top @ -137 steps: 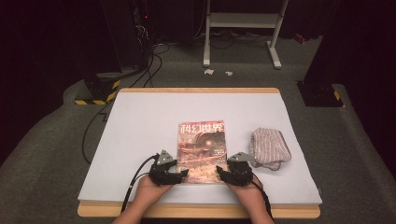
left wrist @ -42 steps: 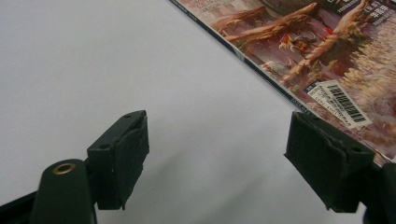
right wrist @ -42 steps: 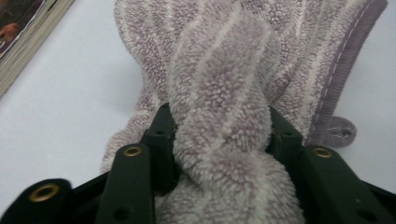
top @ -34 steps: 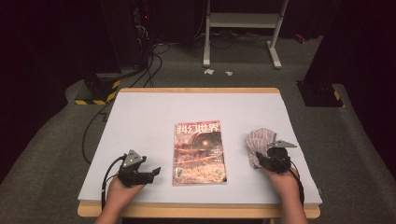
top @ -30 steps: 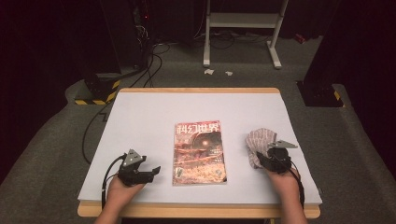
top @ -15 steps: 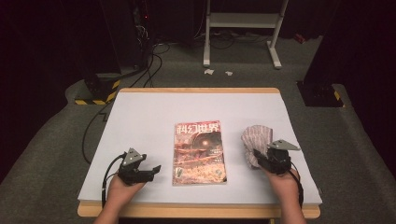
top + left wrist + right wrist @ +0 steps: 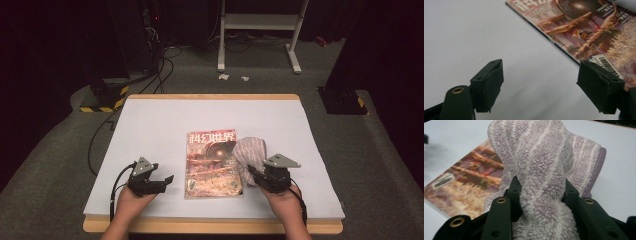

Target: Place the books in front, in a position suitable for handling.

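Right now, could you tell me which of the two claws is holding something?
The right claw: its jaws clamp the purple striped towel beside the magazine. The left claw stands open over bare table.

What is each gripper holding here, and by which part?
The right gripper is shut on the striped towel, pinching a bunched fold of it. The left gripper stands open beside the magazine, holding nothing.
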The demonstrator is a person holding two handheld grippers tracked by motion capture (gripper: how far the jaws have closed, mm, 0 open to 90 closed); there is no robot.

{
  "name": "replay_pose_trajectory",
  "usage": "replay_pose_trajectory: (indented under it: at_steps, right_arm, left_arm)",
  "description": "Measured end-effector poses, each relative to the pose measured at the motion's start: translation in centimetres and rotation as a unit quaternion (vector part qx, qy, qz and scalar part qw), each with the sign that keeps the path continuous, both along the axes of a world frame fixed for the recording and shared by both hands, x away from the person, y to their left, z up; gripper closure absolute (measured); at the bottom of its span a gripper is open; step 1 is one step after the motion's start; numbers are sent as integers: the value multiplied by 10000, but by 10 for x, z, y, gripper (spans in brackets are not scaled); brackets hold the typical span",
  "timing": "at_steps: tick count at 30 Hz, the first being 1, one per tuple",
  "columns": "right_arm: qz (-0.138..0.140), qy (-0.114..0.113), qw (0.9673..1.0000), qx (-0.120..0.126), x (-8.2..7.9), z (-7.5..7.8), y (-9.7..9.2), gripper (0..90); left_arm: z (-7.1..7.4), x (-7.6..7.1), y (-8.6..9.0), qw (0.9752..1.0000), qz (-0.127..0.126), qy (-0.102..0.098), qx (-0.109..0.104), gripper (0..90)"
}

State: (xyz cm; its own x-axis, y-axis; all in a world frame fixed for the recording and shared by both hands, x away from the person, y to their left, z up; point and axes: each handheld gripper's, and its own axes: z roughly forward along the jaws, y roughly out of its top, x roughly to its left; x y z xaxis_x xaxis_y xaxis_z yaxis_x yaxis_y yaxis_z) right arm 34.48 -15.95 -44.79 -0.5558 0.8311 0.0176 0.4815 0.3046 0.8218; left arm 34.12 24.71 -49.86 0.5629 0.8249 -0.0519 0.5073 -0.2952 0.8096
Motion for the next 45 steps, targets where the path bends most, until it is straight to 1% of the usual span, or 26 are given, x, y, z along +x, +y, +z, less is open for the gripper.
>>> replay_pose_trajectory:
  at_steps: [2,5,6,8,9,10,11,13,15,18,21,24,27,29,33,36,39,41,44,45]
  right_arm:
    - [91,-24,10000,-33,-2,-1,8,622]
    - [274,-9,9996,-2,-5,-3,22,617]
    - [345,17,9994,6,-6,-5,28,616]
    - [427,65,9990,-70,-5,-9,37,616]
    - [474,124,9987,-110,-4,-12,41,616]
    - [536,232,9982,-150,-2,-17,46,616]
    - [561,293,9979,-170,-2,-20,48,616]
    - [572,441,9969,-302,1,-29,55,613]
    - [534,501,9966,-373,3,-35,57,610]
    - [496,564,9965,-374,7,-38,58,607]
    - [479,557,9964,-424,8,-40,58,604]
    - [464,543,9961,-509,8,-40,60,602]
    - [465,486,9958,-613,7,-40,63,602]
    - [410,510,9959,-624,6,-40,64,601]
    - [392,473,9955,-726,6,-40,66,593]
    - [404,398,9950,-826,5,-39,68,593]
    - [435,363,9947,-859,5,-38,71,594]
    - [452,355,9946,-863,5,-37,74,594]
    - [477,321,9940,-928,5,-38,77,595]
    - [471,349,9942,-905,6,-38,78,595]
  left_arm:
    - [0,0,0,10000,0,-15,-4,208]
    - [1,-1,-1,10000,-7,-43,-38,208]
    - [1,0,-1,10000,-13,-48,-38,208]
    - [1,0,0,10000,-25,-42,-19,208]
    - [0,0,0,10000,-33,-46,-13,208]
    - [0,1,0,10000,-34,-51,-7,208]
    - [0,1,1,10000,-35,-47,-13,208]
    - [0,1,2,10000,-28,-37,-45,208]
    - [0,1,3,10000,-13,-50,-44,208]
    - [1,1,3,9999,-7,-71,-74,208]
    - [1,1,3,10000,-17,-75,-57,208]
    - [0,0,2,10000,-15,-65,4,208]
    - [1,-1,0,10000,-26,-81,-23,208]
    - [1,0,1,10000,-14,-70,-7,207]
    - [2,0,3,9999,4,-100,-71,207]
    - [2,0,4,9999,0,-95,-45,207]
    - [1,-1,4,10000,11,-80,-58,207]
    - [2,-2,4,9999,27,-102,-19,207]
    - [3,-2,6,9999,69,-118,-76,207]
    - [3,-1,6,9999,65,-125,-71,207]
